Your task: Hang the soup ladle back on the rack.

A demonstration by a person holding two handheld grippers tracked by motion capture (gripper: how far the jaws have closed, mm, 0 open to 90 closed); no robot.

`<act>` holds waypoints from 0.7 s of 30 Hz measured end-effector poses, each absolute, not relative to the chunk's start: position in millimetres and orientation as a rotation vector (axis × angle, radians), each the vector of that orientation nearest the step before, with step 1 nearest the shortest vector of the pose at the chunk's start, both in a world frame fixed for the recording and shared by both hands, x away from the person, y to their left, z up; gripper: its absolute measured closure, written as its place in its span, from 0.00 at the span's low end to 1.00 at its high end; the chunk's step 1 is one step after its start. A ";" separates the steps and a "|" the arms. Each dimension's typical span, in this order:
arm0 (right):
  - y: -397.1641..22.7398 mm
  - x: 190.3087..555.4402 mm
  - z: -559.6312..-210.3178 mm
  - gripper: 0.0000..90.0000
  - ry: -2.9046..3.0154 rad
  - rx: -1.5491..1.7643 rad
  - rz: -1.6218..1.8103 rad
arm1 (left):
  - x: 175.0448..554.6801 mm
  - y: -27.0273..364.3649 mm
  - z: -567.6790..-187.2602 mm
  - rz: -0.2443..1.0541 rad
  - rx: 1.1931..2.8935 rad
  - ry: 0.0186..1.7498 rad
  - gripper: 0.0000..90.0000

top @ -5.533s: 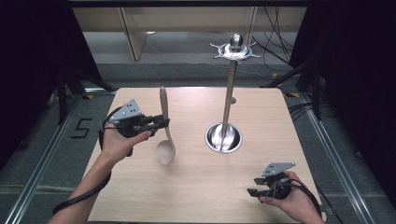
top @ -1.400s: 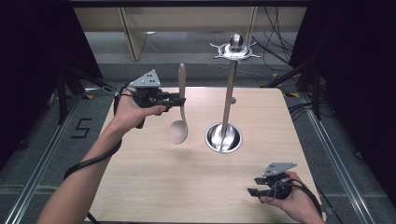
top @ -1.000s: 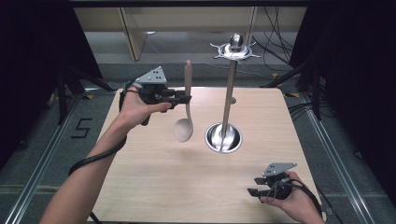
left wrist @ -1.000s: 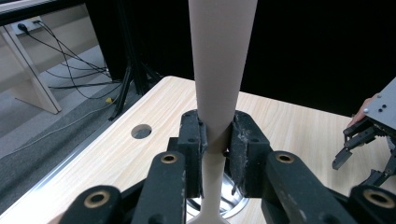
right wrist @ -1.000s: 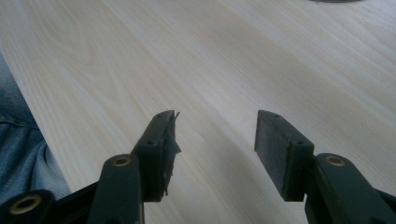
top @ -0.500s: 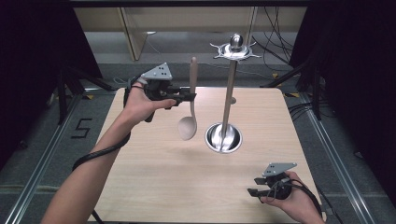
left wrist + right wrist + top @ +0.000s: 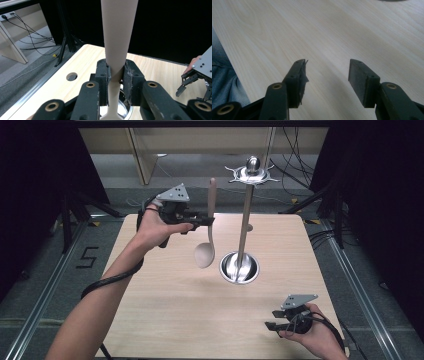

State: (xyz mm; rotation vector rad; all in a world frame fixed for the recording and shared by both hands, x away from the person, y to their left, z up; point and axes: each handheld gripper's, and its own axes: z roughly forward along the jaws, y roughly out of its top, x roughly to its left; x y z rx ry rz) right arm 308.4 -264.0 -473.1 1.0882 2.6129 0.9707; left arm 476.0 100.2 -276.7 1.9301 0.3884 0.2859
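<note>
In left gripper view: tool [image 7: 115,75] clamps spoon [image 7: 117,37] | high view: bowl hangs down

Wooden table [image 7: 165,310], light grain, with a round hole [image 7: 71,76] near one edge. Grey floor [image 7: 45,285] marked with a black numeral 5 [image 7: 86,257]. Black cables [image 7: 295,150] beyond the table. Pale wooden furniture legs [image 7: 140,155] behind.

High view: fixed above near edge, facing fwd and down over whole table [image 7: 165,310]. Left gripper view: close, level, aimed across table toward right gripper [image 7: 190,82]. Right gripper view: low, skimming bare tabletop. Shared w/ high view: tabletop.
</note>
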 end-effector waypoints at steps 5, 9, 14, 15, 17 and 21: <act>-264.5 308.5 -472.8 0.54 2.625 1.070 0.988 | 478.1 94.9 -271.5 0.280 1.932 0.384 0.83; -264.1 308.7 -473.5 0.54 2.613 1.075 0.980 | 480.1 90.4 -269.0 0.271 1.934 0.380 0.83; -264.5 308.1 -473.0 0.54 2.625 1.071 0.990 | 481.0 84.3 -267.7 0.262 1.946 0.374 0.83; -265.4 309.4 -472.4 0.54 2.625 1.058 0.988 | 481.1 83.0 -267.7 0.259 1.944 0.372 0.83; -265.6 309.1 -471.4 0.54 2.635 1.067 0.997 | 481.3 81.0 -267.4 0.253 1.953 0.369 0.83; -265.5 309.1 -471.7 0.54 2.633 1.086 0.989 | 482.5 78.5 -266.6 0.245 1.963 0.361 0.83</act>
